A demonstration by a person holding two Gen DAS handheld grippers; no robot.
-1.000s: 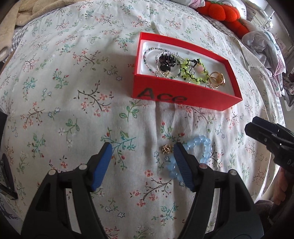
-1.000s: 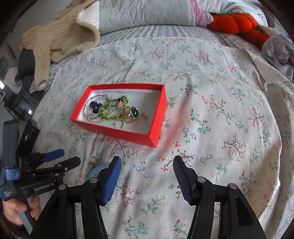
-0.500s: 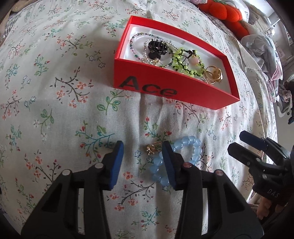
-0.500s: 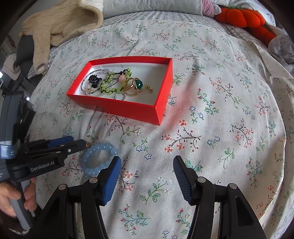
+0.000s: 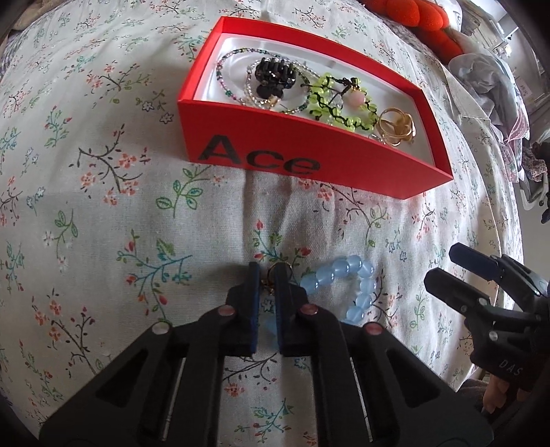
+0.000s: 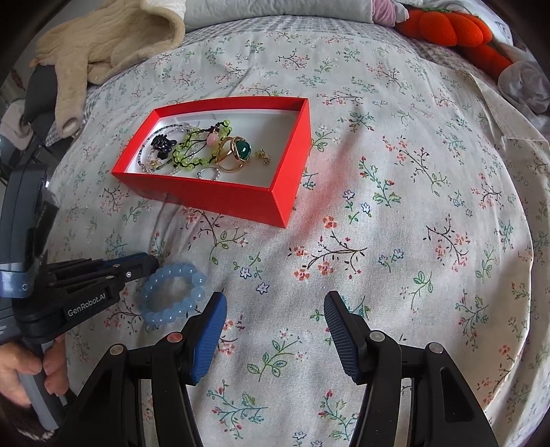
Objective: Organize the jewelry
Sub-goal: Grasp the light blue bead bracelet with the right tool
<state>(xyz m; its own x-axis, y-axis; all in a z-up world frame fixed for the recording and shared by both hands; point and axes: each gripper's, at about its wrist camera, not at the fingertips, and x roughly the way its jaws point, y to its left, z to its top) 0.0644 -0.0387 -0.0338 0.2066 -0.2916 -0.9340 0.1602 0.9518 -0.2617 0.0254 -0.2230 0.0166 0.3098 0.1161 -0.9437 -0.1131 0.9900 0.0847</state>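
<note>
Flowered bedspread [image 6: 395, 213] with jewelry laid out

A red box [image 6: 220, 199] sits at centre-left of the right wrist view; a blue bead bracelet [image 6: 173, 296] lies at lower left, a beige blanket [image 6: 103, 37] at upper left, an orange plush [image 6: 447, 25] at upper right.

Floral bedsheet [image 6: 395, 213]; orange plush [image 6: 447, 25] far right; beige blanket [image 6: 113, 37] far left.

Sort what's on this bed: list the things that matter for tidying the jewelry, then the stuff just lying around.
Job:
- open red cardboard box with jewelry inside
- pale blue beaded bracelet on the sheet
- small gold trinket in the left gripper
- right gripper, open

Lying about:
- orange plush toy
- beige knit garment
</note>
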